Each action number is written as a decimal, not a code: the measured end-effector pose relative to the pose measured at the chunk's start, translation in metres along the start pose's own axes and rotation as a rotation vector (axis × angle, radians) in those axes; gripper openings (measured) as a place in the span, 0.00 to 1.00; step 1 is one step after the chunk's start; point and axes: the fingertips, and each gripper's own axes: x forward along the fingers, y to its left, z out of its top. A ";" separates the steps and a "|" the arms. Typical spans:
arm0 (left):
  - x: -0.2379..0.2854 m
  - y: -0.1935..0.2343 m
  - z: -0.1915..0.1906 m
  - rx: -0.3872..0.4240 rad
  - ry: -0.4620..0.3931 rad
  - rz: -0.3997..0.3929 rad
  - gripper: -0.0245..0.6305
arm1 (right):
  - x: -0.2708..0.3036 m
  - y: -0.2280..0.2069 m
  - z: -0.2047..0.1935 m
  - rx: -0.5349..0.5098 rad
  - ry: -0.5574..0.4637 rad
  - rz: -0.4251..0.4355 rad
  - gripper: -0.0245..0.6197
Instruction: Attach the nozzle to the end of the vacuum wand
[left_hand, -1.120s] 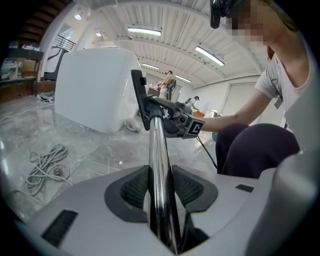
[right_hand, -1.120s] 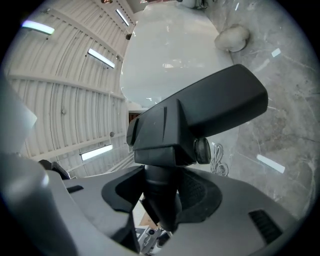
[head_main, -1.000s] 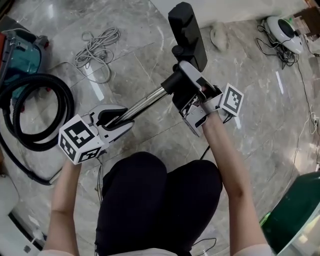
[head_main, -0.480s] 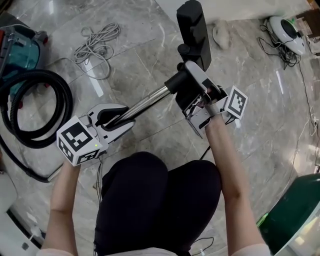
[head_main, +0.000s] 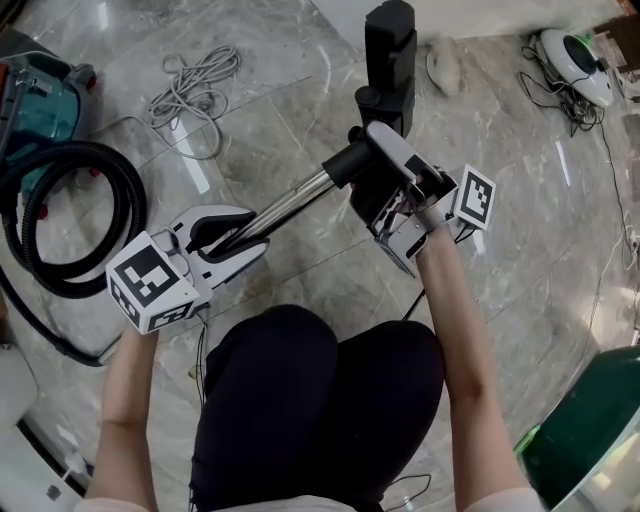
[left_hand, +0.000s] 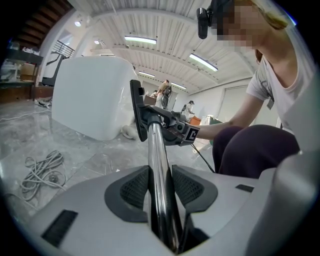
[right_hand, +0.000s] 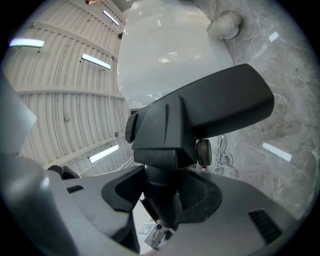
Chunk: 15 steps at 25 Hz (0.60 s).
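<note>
A chrome vacuum wand (head_main: 288, 205) runs diagonally between both hands. My left gripper (head_main: 228, 240) is shut on its lower part; in the left gripper view the tube (left_hand: 159, 165) is pinched between the dark pads of my left gripper (left_hand: 161, 187). The black floor nozzle (head_main: 390, 50) stands at the wand's far end, its neck meeting the tube at a black collar (head_main: 342, 168). My right gripper (head_main: 378, 185) is shut on that neck. In the right gripper view the nozzle head (right_hand: 210, 115) looms above my right gripper (right_hand: 165, 195). How deep the joint sits is hidden.
A teal vacuum body (head_main: 35, 95) with a coiled black hose (head_main: 70, 220) lies at the left. A grey cord bundle (head_main: 195, 90) lies beyond it. A white device with cables (head_main: 575, 55) is at the top right, a green bin (head_main: 590, 430) at the bottom right.
The nozzle head has swung slightly, from tilted to nearly upright in the head view. Both grippers keep their holds and stay where they were.
</note>
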 end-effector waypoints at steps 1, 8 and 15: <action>0.001 0.000 0.000 -0.004 -0.001 -0.002 0.27 | 0.000 0.000 0.000 -0.002 0.000 -0.004 0.35; 0.009 0.001 -0.005 -0.021 0.013 -0.016 0.27 | -0.008 -0.010 0.002 0.010 -0.037 -0.036 0.35; 0.012 0.002 -0.006 -0.020 0.015 -0.018 0.27 | -0.010 -0.014 0.002 -0.032 -0.004 -0.066 0.35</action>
